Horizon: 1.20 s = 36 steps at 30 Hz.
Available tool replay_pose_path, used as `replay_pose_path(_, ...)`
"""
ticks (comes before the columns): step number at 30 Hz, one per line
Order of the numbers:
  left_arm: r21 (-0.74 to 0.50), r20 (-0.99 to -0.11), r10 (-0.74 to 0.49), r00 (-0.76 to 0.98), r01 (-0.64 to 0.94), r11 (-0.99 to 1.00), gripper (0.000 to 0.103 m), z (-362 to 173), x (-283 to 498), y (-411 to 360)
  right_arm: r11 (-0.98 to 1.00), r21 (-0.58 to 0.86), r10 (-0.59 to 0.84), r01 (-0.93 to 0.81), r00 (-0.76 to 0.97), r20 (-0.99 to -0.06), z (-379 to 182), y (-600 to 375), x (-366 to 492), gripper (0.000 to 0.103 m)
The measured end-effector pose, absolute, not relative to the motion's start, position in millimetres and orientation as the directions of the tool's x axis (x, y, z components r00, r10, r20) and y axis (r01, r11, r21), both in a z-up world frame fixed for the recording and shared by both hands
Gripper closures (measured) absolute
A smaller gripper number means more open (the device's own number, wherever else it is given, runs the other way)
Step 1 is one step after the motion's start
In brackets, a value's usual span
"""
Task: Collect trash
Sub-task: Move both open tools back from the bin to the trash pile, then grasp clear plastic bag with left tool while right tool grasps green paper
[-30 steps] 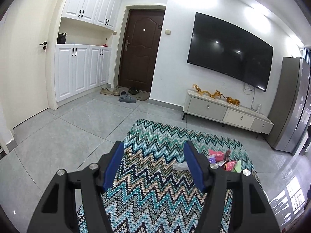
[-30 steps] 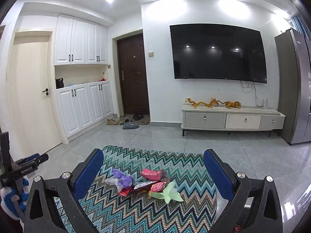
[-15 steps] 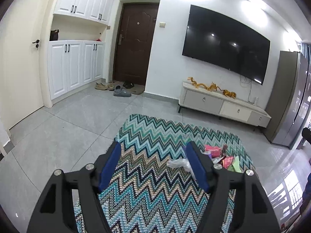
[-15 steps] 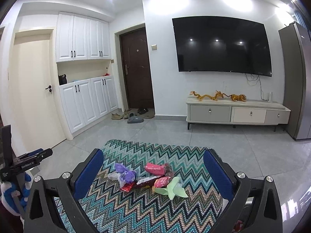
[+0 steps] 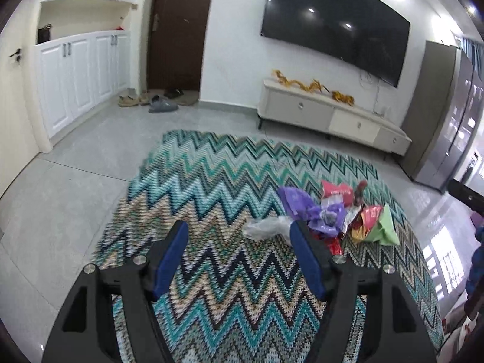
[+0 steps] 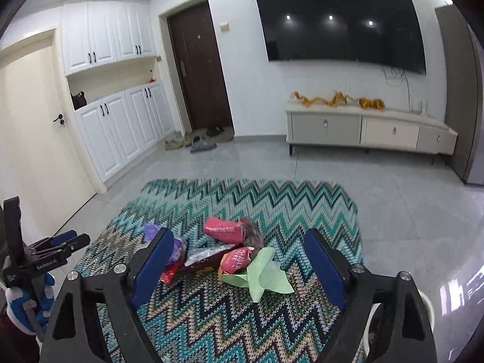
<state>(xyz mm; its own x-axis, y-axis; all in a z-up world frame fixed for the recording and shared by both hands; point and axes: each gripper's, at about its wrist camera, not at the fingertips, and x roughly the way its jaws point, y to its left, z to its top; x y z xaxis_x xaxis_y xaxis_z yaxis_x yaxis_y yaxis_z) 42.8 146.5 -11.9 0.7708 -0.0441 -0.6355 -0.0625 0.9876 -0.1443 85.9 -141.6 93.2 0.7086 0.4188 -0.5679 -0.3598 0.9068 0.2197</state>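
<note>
A heap of trash lies on the zigzag rug: a purple bag, a clear plastic bag, a pink packet, a silvery wrapper and green paper. My left gripper hangs open above the rug, just left of the heap, with the clear bag near its right fingertip and nothing between its pads. The right gripper points down at the heap. Its jaws are closing, the packets lie on the rug ahead of them, and the pads touch nothing.
Grey floor tiles surround the rug. A low TV cabinet stands against the far wall under a wall-mounted TV. Shoes lie by the dark door, white cupboards line the left wall, and a tall grey fridge stands at the right.
Both grippers have sunk and moved in toward the trash heap, which now looks larger and nearer. The right gripper's jaws have narrowed; the left gripper's gap looks the same.
</note>
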Motion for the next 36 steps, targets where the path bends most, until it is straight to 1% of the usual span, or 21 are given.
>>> replay_pose_path(10, -0.114, -0.689, -0.144, 0.710, 0.090, 0.989, 0.035, -46.2, 80.0, 120.1, 0.886, 0.252, 0.453, -0.389, 0.609, -0.651, 41.1, -123.6, 123.6, 0.025)
replay_pose_path(16, -0.101, -0.726, -0.195, 0.659, 0.178, 0.979, 0.035, -64.3, 110.6, 100.4, 0.894, 0.270, 0.435, -0.356, 0.555, -0.709, 4.6, -125.6, 138.0, 0.033)
replay_pose_path(22, -0.140, -0.764, -0.248, 0.596, 0.222, 0.965, 0.035, -81.5, 140.7, 88.8, 0.897, 0.279, 0.430, -0.342, 0.532, -0.729, -11.6, -128.3, 147.4, 0.040)
replay_pose_path(24, -0.153, -0.775, -0.261, 0.576, 0.229, 0.961, 0.035, -86.4, 147.2, 85.0, 0.895, 0.286, 0.435, -0.342, 0.526, -0.731, -14.8, -128.9, 150.0, 0.044)
replay_pose_path(26, -0.167, -0.779, -0.269, 0.566, 0.225, 0.960, 0.035, -89.2, 151.3, 84.0, 0.892, 0.293, 0.441, -0.345, 0.518, -0.733, -17.7, -129.1, 151.5, 0.050)
replay_pose_path(27, -0.173, -0.778, -0.271, 0.567, 0.222, 0.960, 0.035, -89.2, 151.2, 83.3, 0.891, 0.294, 0.443, -0.347, 0.515, -0.734, -18.8, -129.1, 151.7, 0.057)
replay_pose_path(28, -0.175, -0.778, -0.272, 0.567, 0.220, 0.960, 0.036, -89.2, 151.3, 82.5, 0.887, 0.298, 0.449, -0.351, 0.511, -0.733, -19.6, -129.2, 151.2, 0.060)
replay_pose_path(30, -0.186, -0.777, -0.279, 0.565, 0.217, 0.958, 0.036, -89.2, 148.1, 82.8, 0.882, 0.309, 0.460, -0.356, 0.510, -0.727, -19.2, -131.0, 149.8, 0.072)
replay_pose_path(32, -0.202, -0.776, -0.289, 0.561, 0.214, 0.956, 0.046, -90.3, 142.8, 83.7, 0.878, 0.315, 0.468, -0.359, 0.509, -0.723, -18.4, -132.6, 147.6, 0.079)
replay_pose_path(34, -0.208, -0.777, -0.291, 0.557, 0.209, 0.955, 0.061, -91.6, 135.7, 84.6, 0.874, 0.319, 0.475, -0.367, 0.507, -0.719, -16.6, -135.2, 143.8, 0.082)
replay_pose_path(35, -0.207, -0.777, -0.290, 0.558, 0.207, 0.956, 0.065, -90.8, 131.8, 84.0, 0.873, 0.319, 0.477, -0.369, 0.508, -0.718, -15.7, -136.9, 141.8, 0.083)
replay_pose_path(36, -0.206, -0.775, -0.288, 0.562, 0.206, 0.957, 0.072, -89.3, 127.2, 83.1, 0.872, 0.318, 0.478, -0.371, 0.510, -0.715, -14.7, -137.5, 139.5, 0.085)
